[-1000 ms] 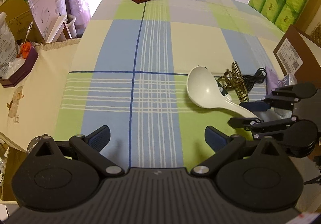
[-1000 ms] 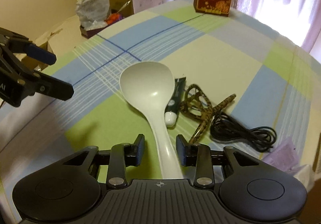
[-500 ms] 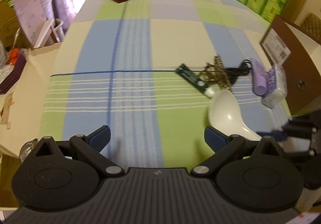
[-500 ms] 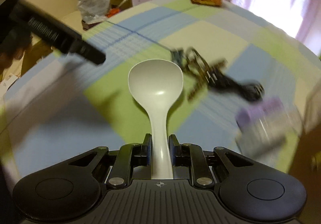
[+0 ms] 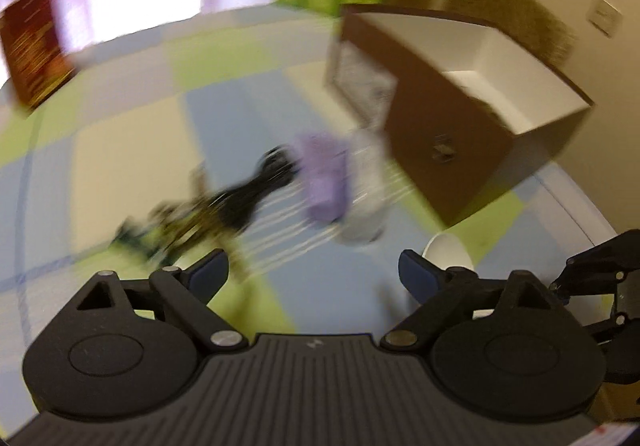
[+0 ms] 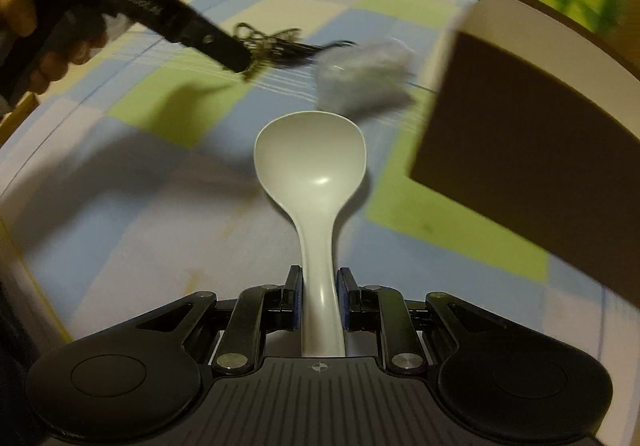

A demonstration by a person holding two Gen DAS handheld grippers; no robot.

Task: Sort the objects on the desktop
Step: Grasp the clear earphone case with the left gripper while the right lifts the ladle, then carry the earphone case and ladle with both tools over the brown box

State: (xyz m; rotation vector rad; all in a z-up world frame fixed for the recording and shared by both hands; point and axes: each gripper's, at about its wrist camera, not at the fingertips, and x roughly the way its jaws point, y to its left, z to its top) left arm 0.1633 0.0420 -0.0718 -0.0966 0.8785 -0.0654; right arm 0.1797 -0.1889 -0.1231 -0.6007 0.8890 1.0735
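One white ladle (image 6: 310,182) was gripped by its handle in the right gripper (image 6: 318,298), its long axis pointing straight ahead; the brown box (image 6: 532,150) lay at the frame's right. The left gripper (image 5: 312,278) was held open, empty.

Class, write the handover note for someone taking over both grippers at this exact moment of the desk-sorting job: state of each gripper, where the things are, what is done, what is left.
Right gripper: shut on the handle of the white spoon, held clear of the tablecloth, bowl pointing ahead, beside the brown box.
Left gripper: open, empty, held above the cloth.
On the cloth: black cable, patterned hair clip, purple item and clear packet, all blurred.
The open box has a white inside; its contents cannot be made out.
Done: spoon picked up.
Left: place the spoon, likely in the box, then sort the rest.
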